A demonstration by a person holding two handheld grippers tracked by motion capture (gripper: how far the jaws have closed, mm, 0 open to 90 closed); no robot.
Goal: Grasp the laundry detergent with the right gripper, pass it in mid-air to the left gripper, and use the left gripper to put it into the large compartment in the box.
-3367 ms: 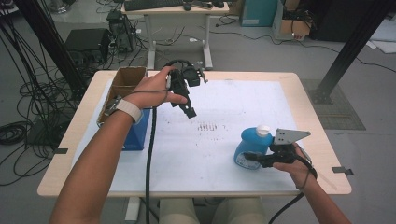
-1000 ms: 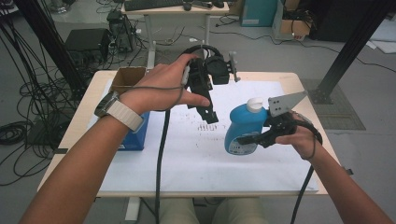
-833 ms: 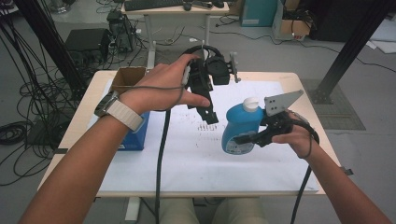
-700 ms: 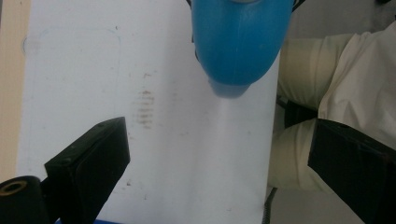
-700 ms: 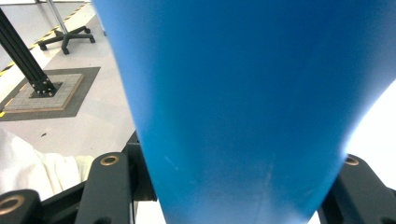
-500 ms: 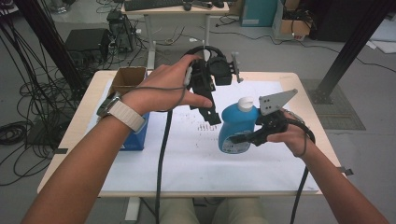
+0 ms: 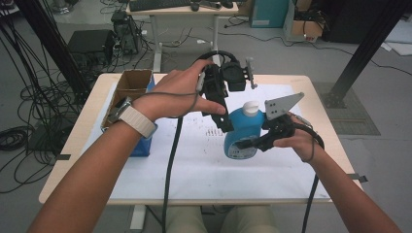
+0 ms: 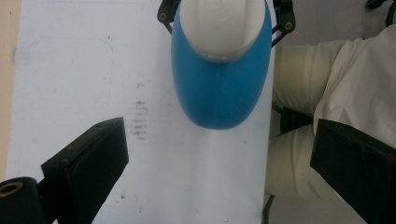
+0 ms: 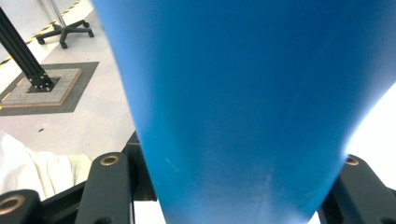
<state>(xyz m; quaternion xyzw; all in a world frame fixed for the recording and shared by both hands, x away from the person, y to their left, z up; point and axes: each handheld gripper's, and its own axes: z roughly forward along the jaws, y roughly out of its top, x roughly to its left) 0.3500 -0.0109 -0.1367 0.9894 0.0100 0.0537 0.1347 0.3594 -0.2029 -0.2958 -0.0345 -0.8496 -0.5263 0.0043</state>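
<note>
We see the blue plastic bottle with a white cap [image 7: 241,138] over the middle of the white-covered bench [image 7: 194,165], between the left gripper [image 7: 226,127] above-left and the right gripper [image 7: 248,143] at its right; the open brown cardboard box [image 7: 127,87] sits at the bench's left edge, well apart.

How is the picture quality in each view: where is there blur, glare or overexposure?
High view: even, soft light, slightly soft detail, no strong shadows. Left gripper view: the blue bottle and its white cap are reasonably sharp, while the near black jaws of the left gripper look soft. Right gripper view: the bottle is so close that it blurs into plain blue, and the lower right corner is overexposed to white.
</note>
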